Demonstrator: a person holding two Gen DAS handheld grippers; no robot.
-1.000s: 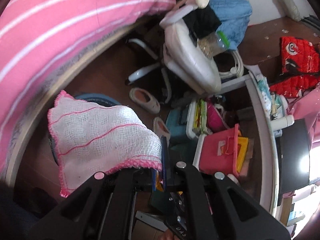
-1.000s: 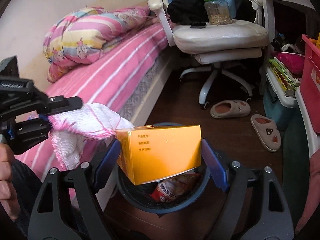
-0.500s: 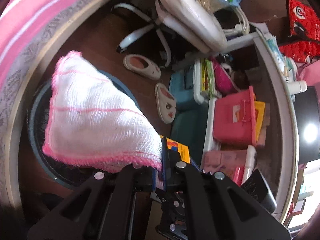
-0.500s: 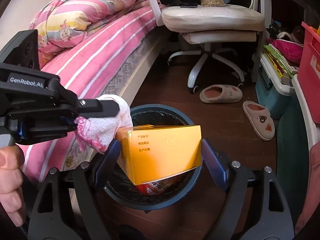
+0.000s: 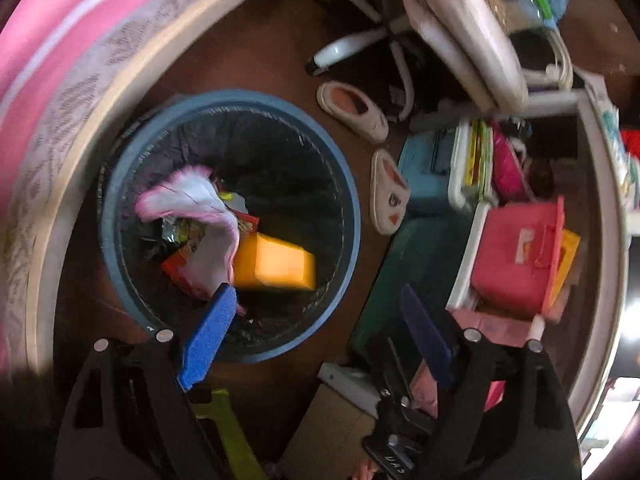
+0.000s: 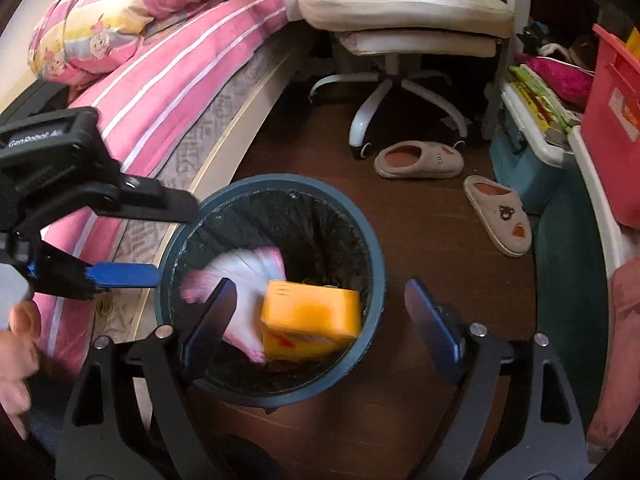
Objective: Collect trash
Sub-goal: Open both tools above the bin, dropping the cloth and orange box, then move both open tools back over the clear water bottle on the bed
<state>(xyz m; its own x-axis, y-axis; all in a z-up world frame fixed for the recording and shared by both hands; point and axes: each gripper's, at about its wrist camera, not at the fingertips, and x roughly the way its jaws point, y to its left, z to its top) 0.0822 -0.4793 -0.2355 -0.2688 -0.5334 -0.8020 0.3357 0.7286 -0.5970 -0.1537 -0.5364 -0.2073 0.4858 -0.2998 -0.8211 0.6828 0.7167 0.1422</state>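
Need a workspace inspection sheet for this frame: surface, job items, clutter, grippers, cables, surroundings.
Surface: dark wooden floor, bare around the bin.
Job's things: blue trash bin with black liner; orange box and pink-edged white cloth both inside the rim, blurred, so possibly still falling; wrappers at the bottom.
Clutter: two slippers beside the bin; stacked storage boxes and a red bin on the right.
Grippers: left gripper open, empty, above the bin; right gripper open, empty, above the bin.
Cables: nothing seen.
Surroundings: pink striped bed on the left, white office chair behind.
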